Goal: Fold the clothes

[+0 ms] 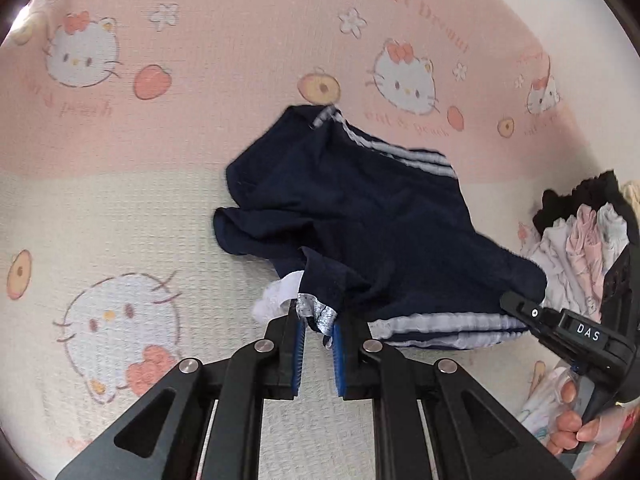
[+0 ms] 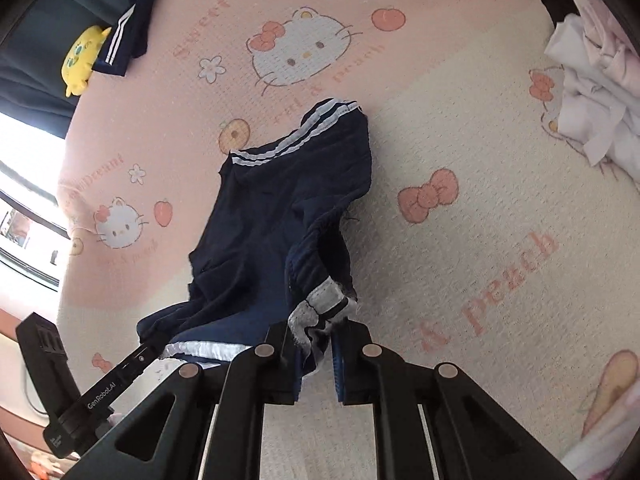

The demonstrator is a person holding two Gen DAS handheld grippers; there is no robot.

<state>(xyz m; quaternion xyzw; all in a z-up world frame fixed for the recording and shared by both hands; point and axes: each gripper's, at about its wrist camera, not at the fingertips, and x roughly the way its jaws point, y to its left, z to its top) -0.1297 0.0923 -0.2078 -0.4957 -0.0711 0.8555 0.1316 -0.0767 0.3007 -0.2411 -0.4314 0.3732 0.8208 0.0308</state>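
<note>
You pinch the dark blue shorts point(image 1: 360, 216) at their near striped edge with both tongs, left gripper point(image 1: 318, 322) and right gripper point(image 2: 316, 332), so they hang stretched over the pink blanket point(image 1: 200, 60), ready for folding.

My left gripper point(image 1: 318, 326) is showing matte black linkage arms with round silver pins and blue ribbed pads lining its fingers point(image 1: 299, 344). My right gripper point(image 2: 316, 340) is looking the same. At four o'clock in the left view, its black side is carrying white "DAS" lettering; its twin's is reading "GenRobot.AI".
</note>
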